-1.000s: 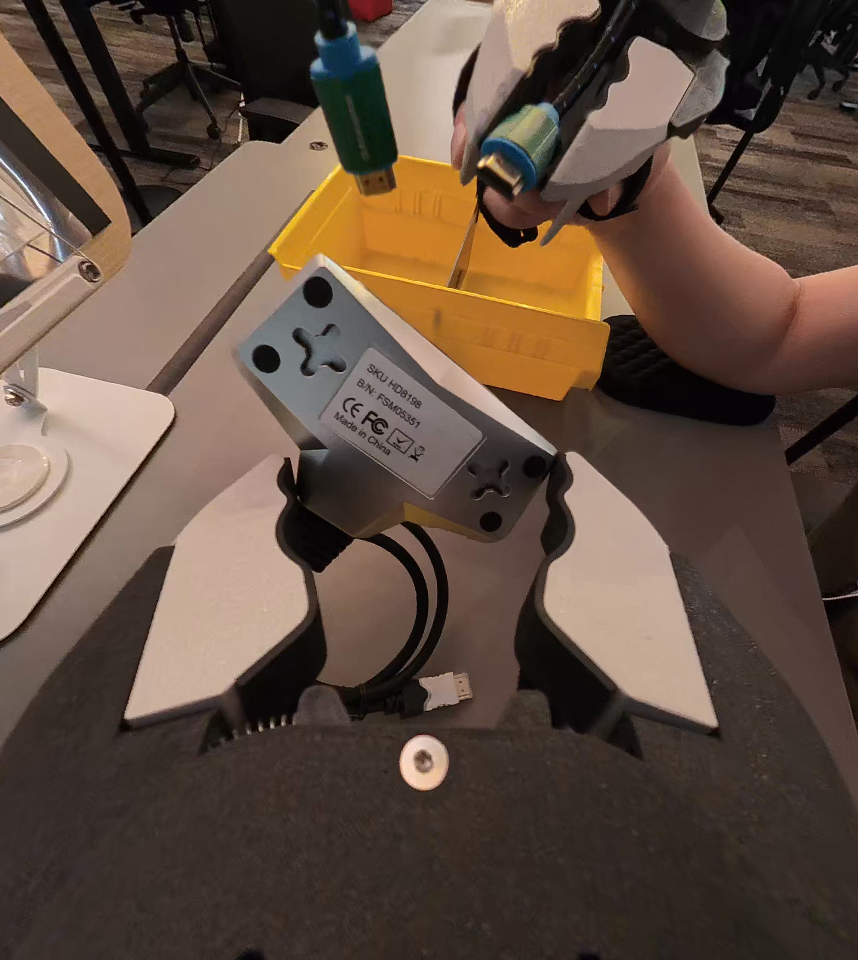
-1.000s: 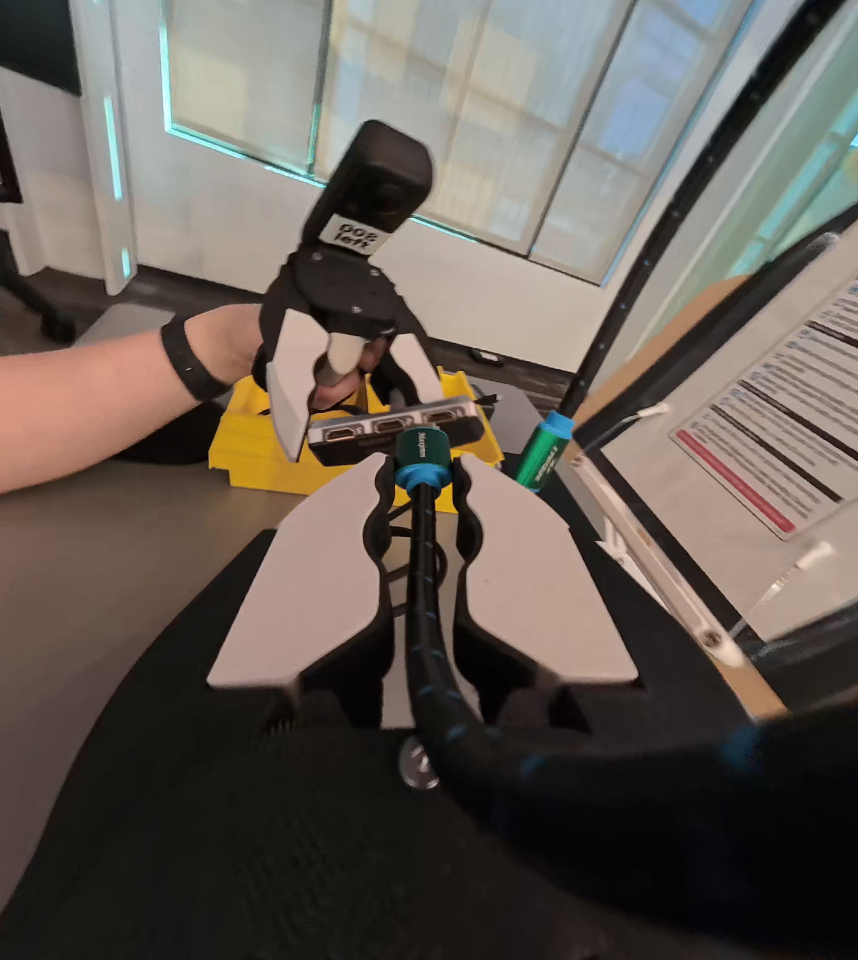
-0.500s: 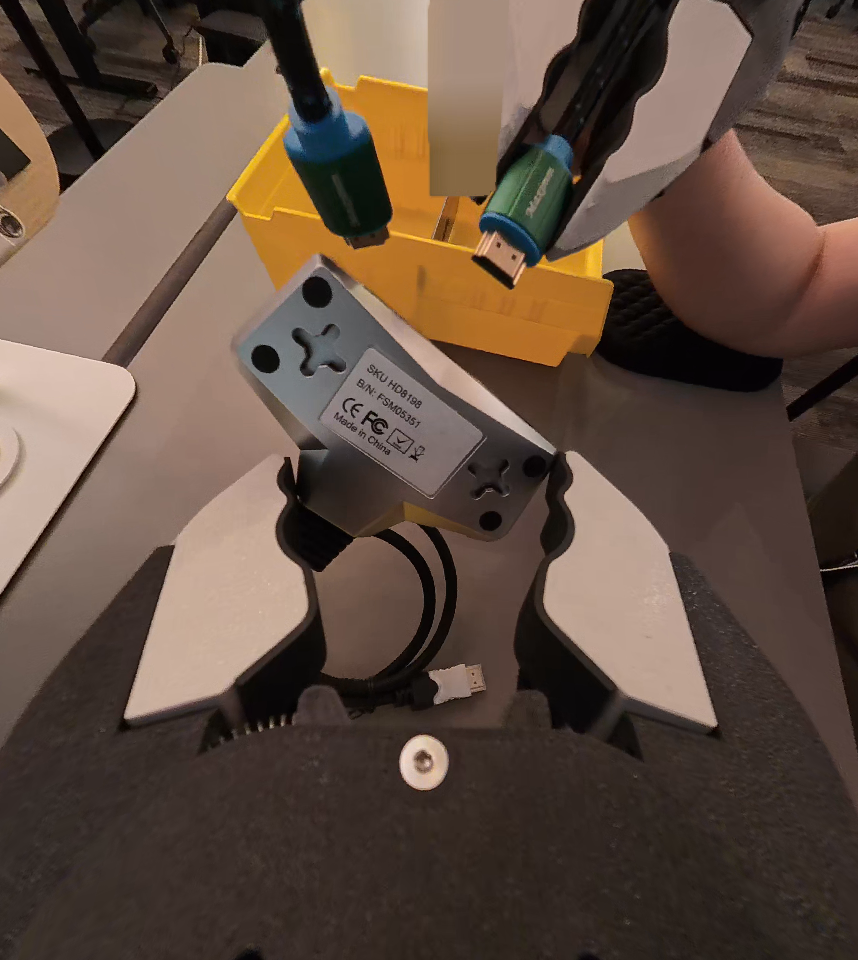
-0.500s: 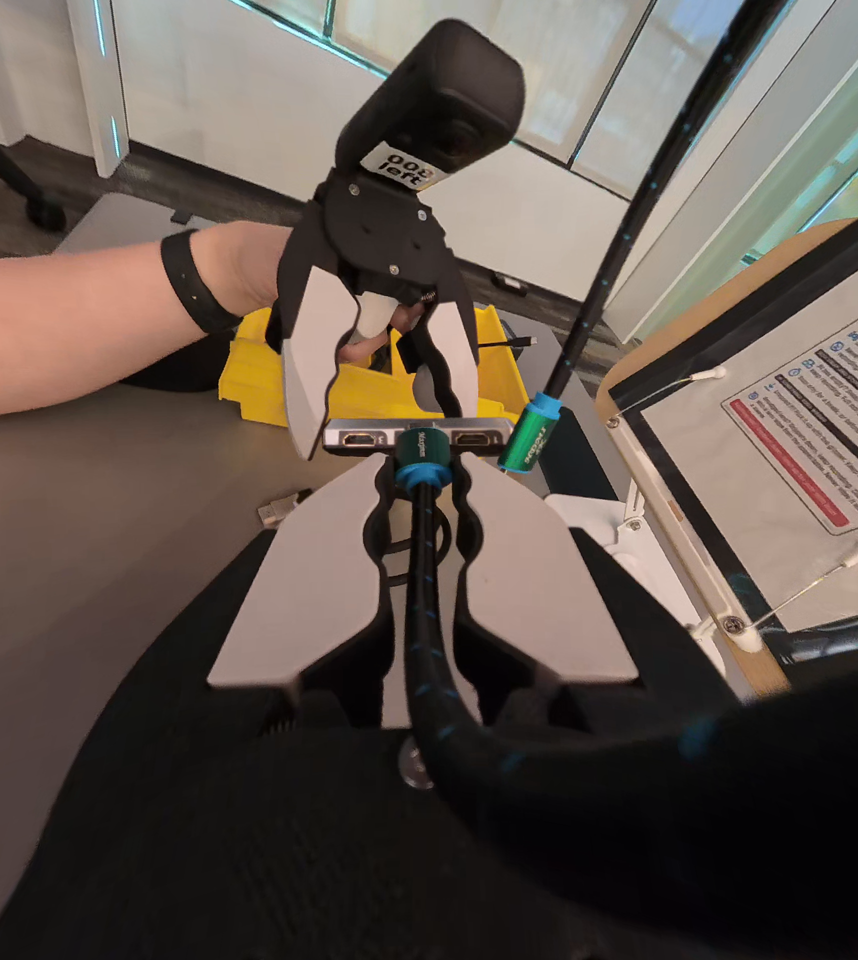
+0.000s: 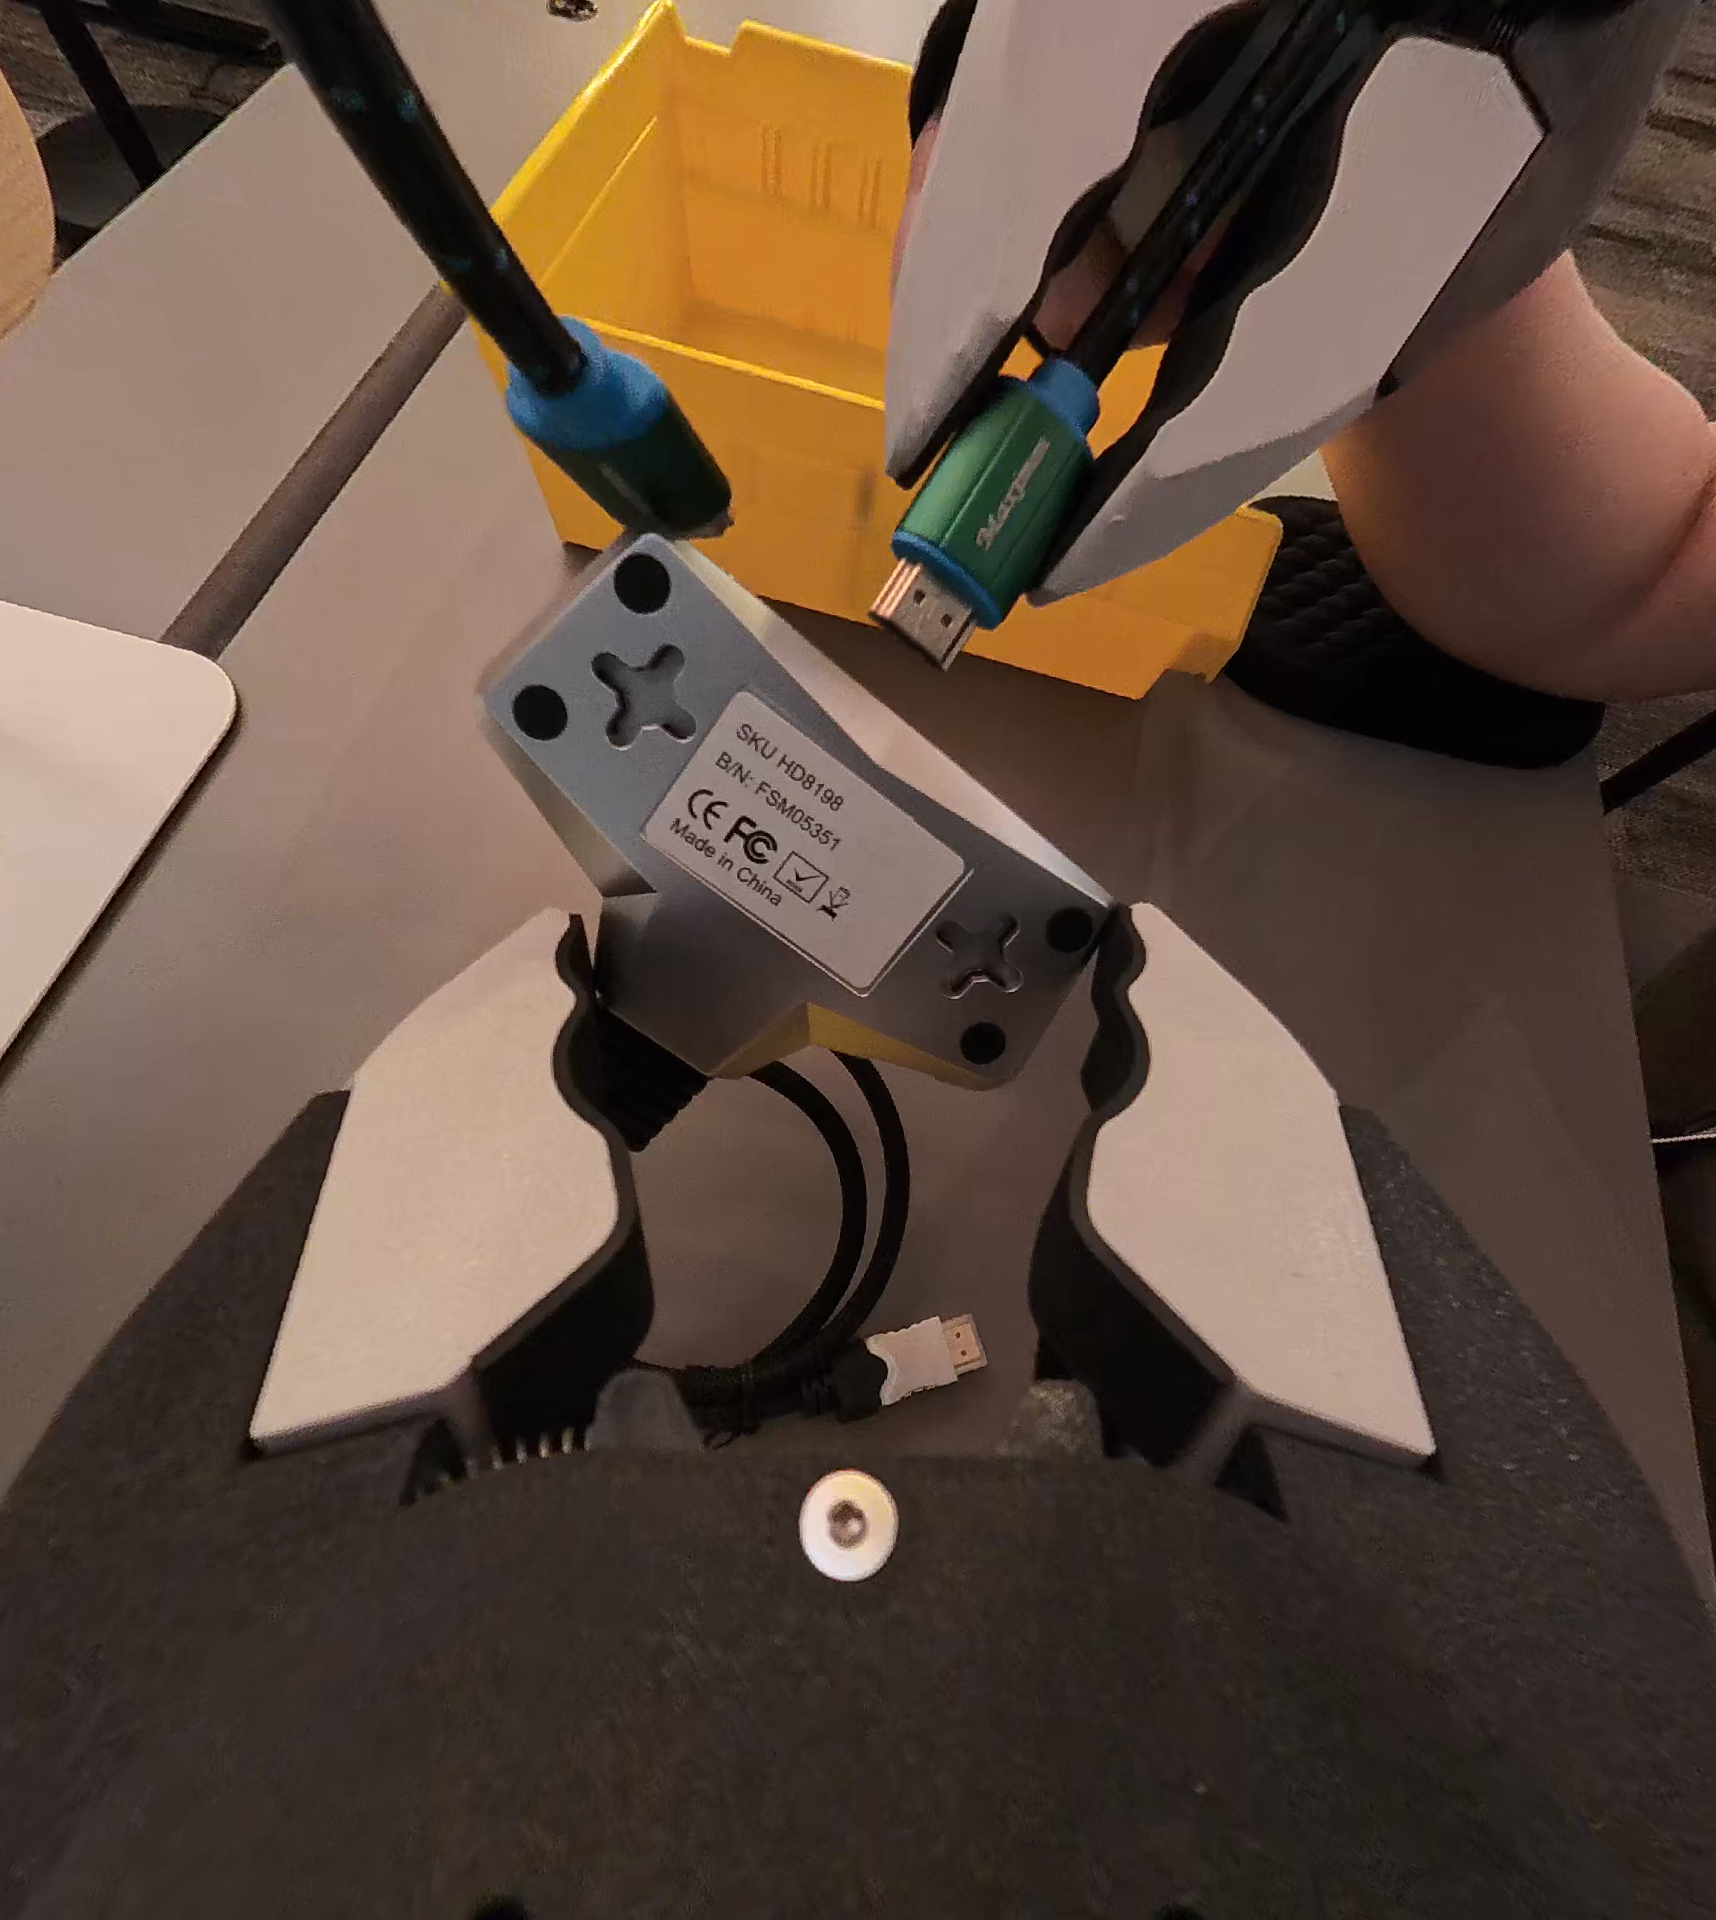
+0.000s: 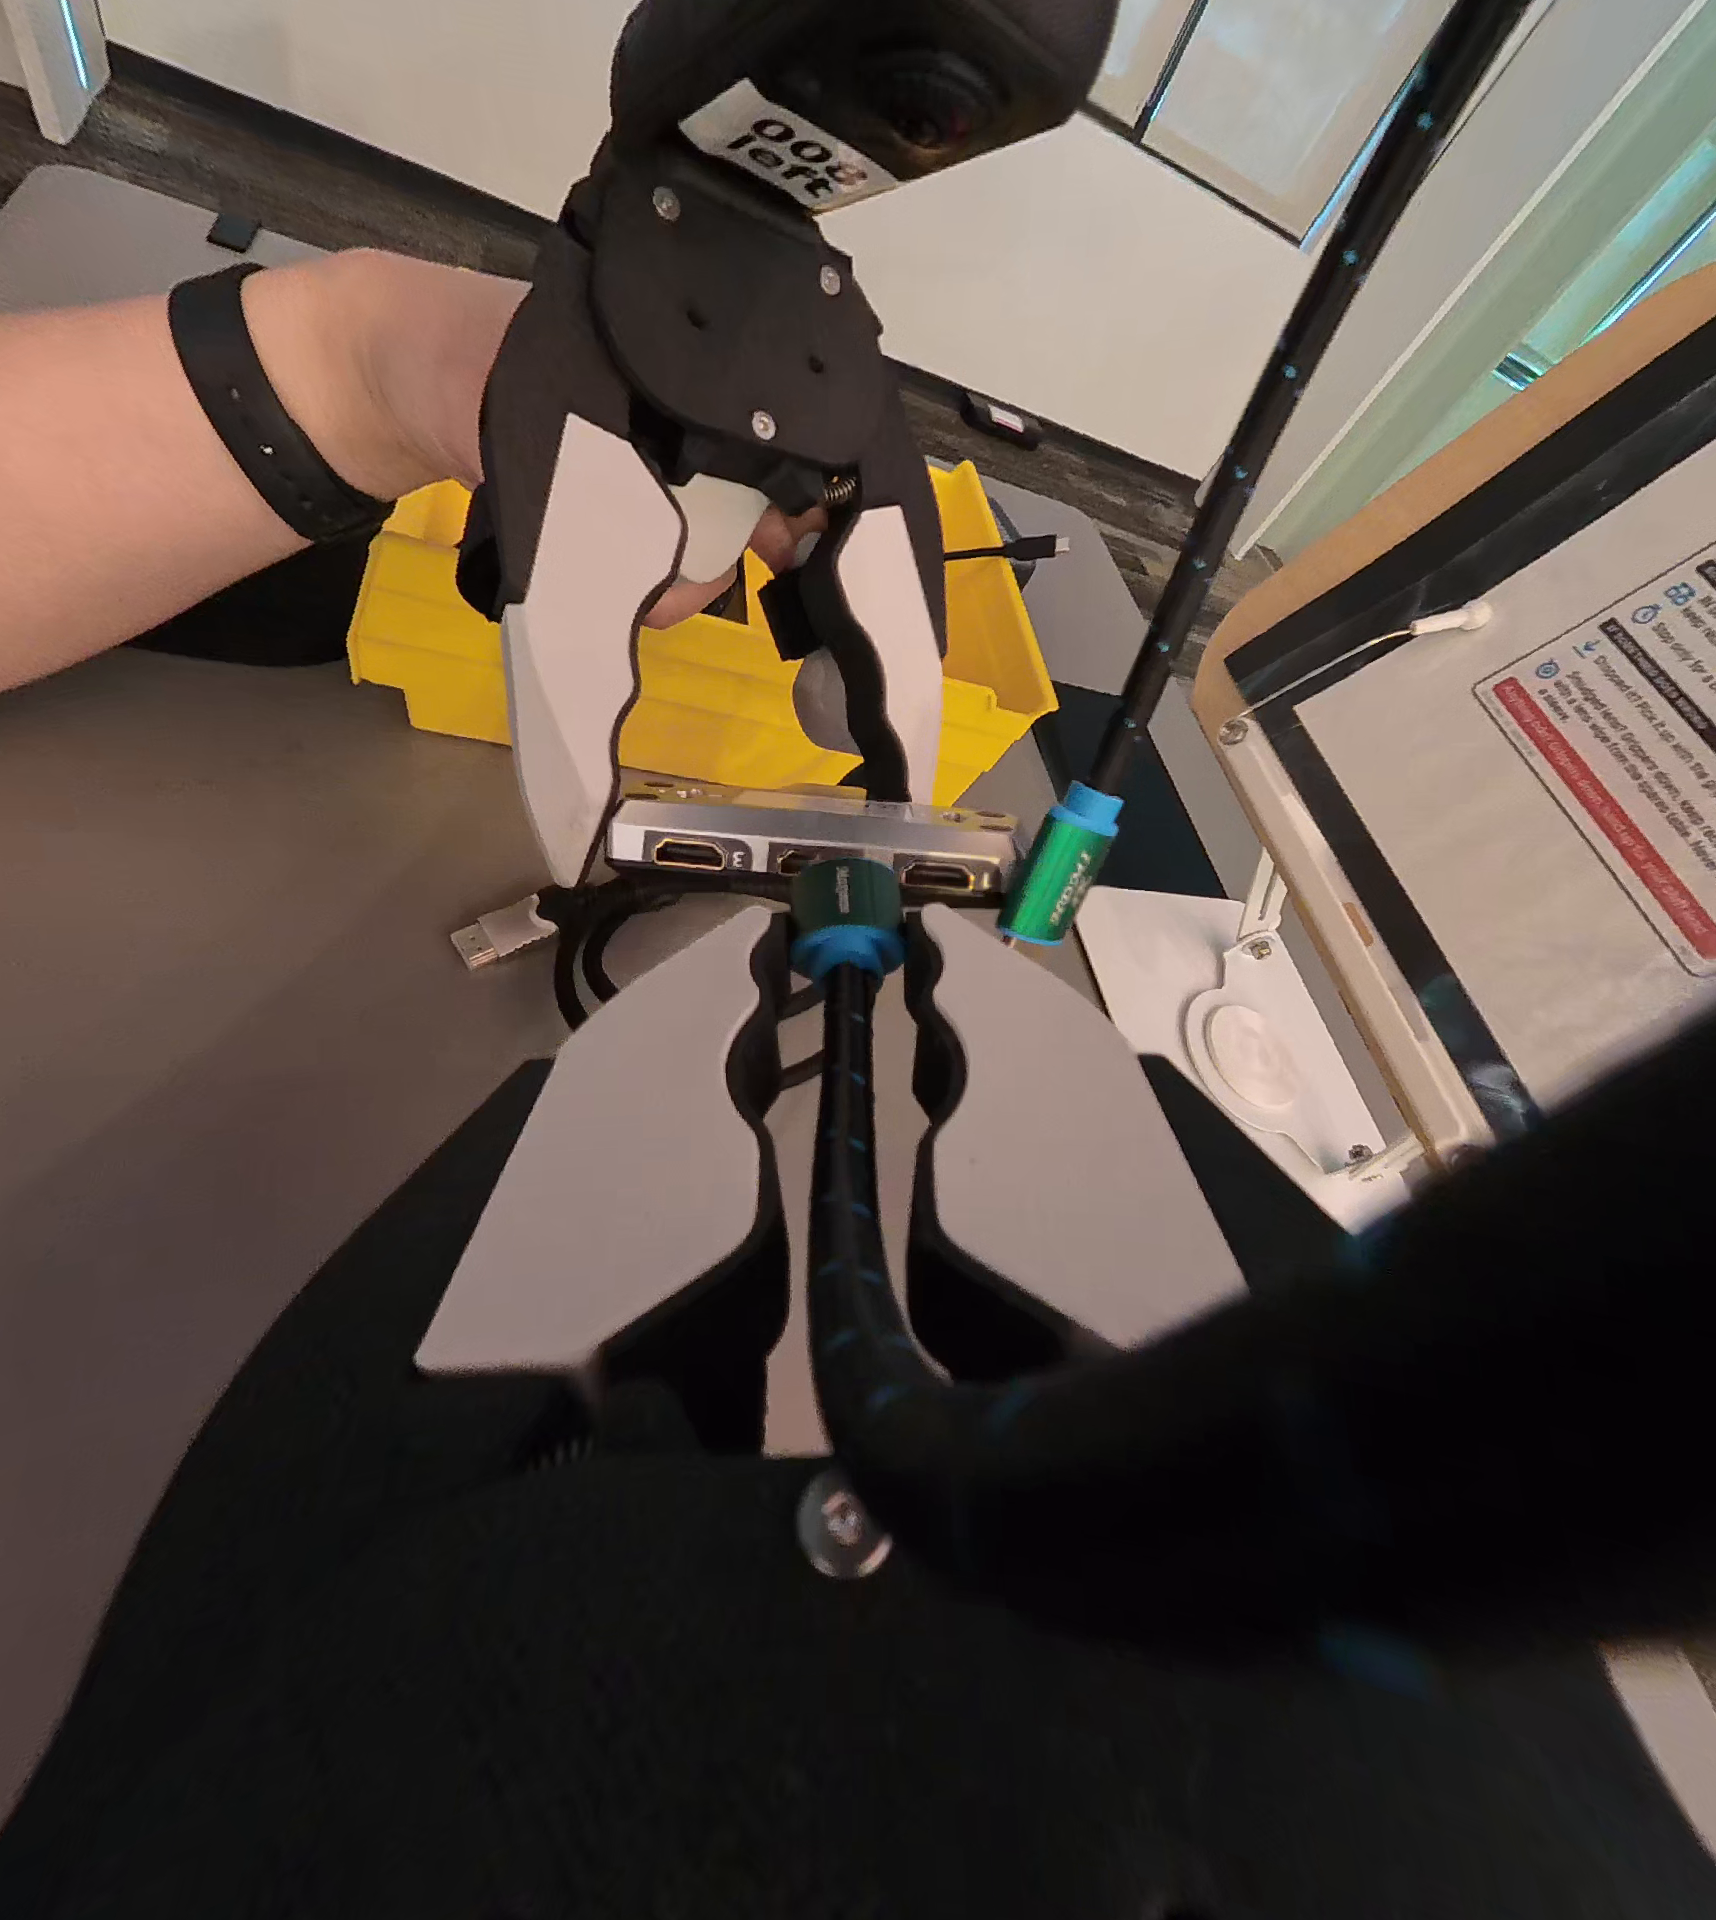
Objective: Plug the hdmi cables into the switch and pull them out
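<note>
**Plug held just short of the switch**

Left wrist view: the left gripper (image 5: 838,997) is clamped on the grey metal switch (image 5: 792,831), which sits tilted between its fingers with the labelled underside facing the camera. The switch's own black lead (image 5: 854,1195) loops down below it and ends in a silver plug (image 5: 927,1356) lying on the grey table (image 5: 1353,883). Above, the right gripper (image 5: 1062,468) holds a green plug with blue collars (image 5: 989,509) by the cable; its bare metal tip points down-left at the switch and stands apart from it. A second green plug (image 5: 625,436) hangs on a black braided cable, its tip right at the switch's upper corner; contact cannot be told. A yellow bin (image 5: 760,343) stands behind.

Right wrist view: the right gripper (image 6: 838,940) is closed on the black cable (image 6: 849,1091) just behind the green plug (image 6: 843,894), which is lined up with the middle port of the switch (image 6: 812,847) and hides it; whether it is seated cannot be told. The ports on either side are bare. The left gripper (image 6: 729,790) grips the switch from above. The hanging plug (image 6: 1056,878) sits beside the switch's right end.
</note>
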